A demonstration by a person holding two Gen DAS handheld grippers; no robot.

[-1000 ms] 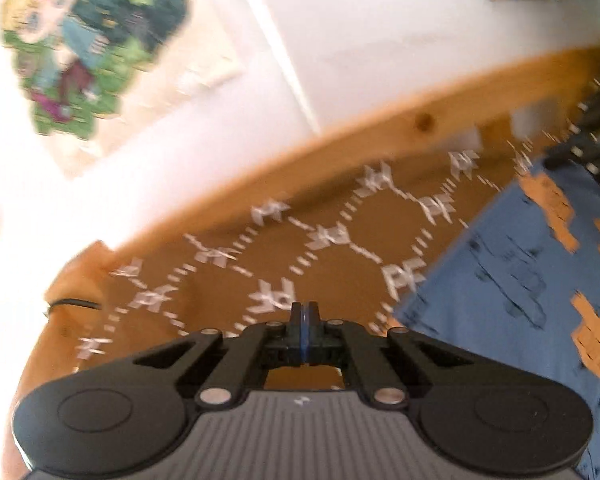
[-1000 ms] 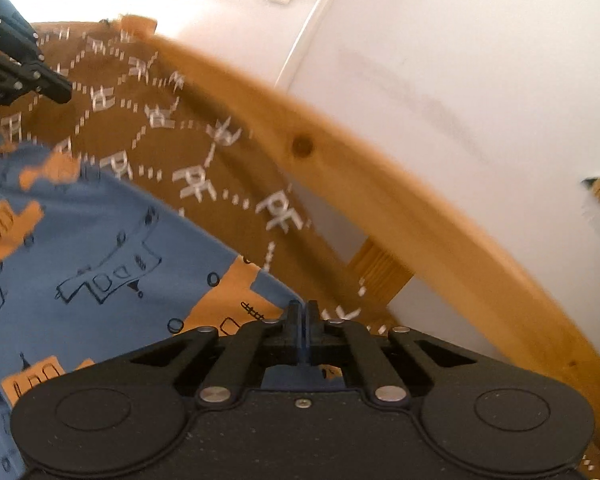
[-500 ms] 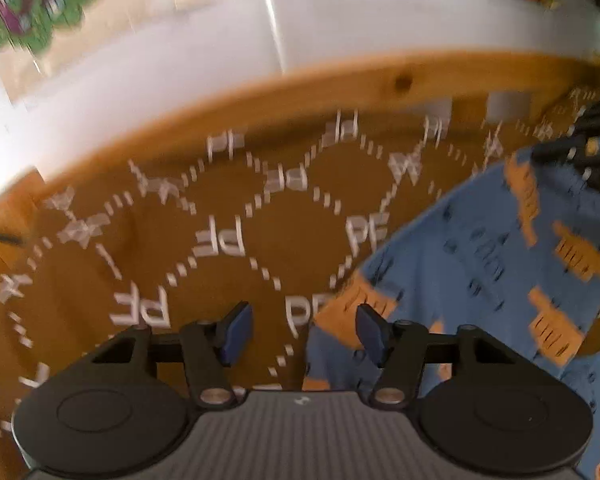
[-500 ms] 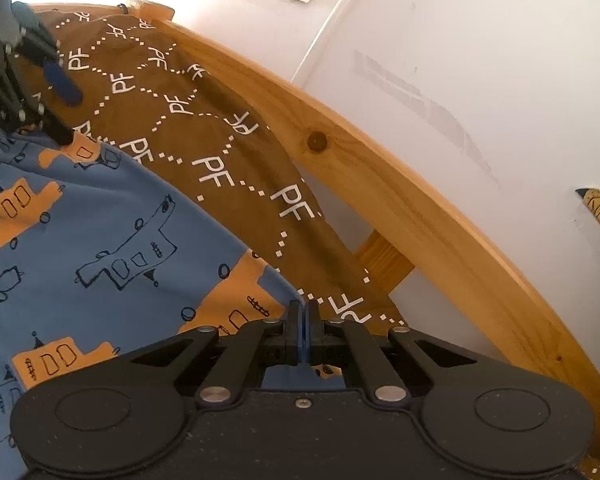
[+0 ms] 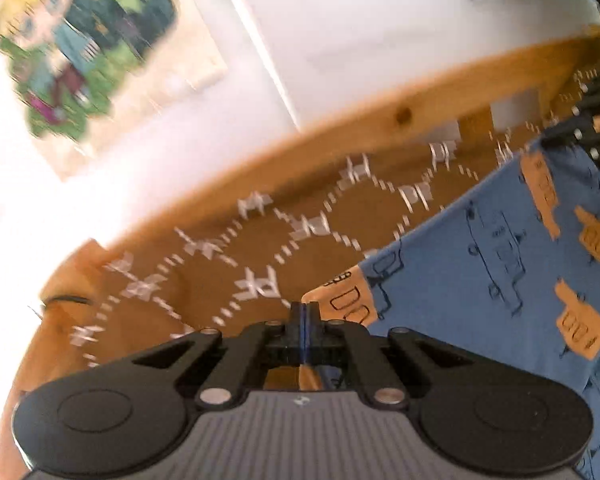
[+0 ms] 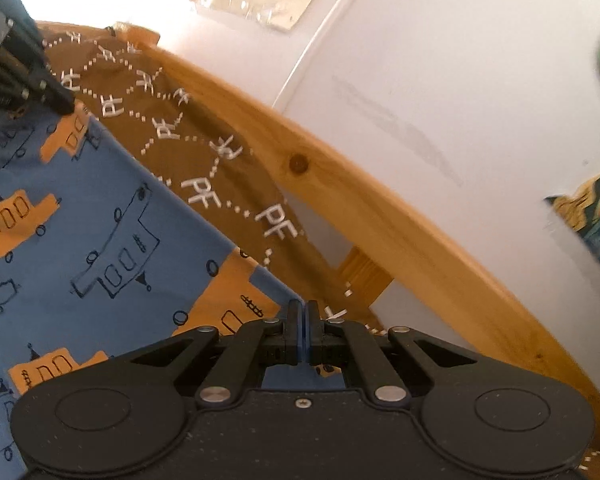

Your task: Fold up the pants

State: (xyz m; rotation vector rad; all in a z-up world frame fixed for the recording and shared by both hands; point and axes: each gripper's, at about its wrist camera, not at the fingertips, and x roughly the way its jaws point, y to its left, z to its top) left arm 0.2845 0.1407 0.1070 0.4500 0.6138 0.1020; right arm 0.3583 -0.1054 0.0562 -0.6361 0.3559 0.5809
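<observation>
Blue pants (image 5: 480,280) with orange and outlined vehicle prints hang stretched between my two grippers above a brown patterned blanket (image 5: 240,256). My left gripper (image 5: 305,312) is shut on one corner of the pants' edge. My right gripper (image 6: 302,312) is shut on the other corner of the pants (image 6: 80,216). The left gripper also shows at the far left of the right wrist view (image 6: 66,109), and the right gripper at the far right of the left wrist view (image 5: 548,138). The edge between them is taut.
A wooden bed rail (image 6: 380,216) curves behind the blanket (image 6: 204,152), against a white wall (image 6: 460,80). Colourful posters (image 5: 88,44) hang on the wall. The left wrist view is motion-blurred.
Half a second ago my left gripper was open over the pants' corner; now it is shut on that corner and lifted. The right gripper stayed shut on its corner, and the pants' edge has pulled tight.
</observation>
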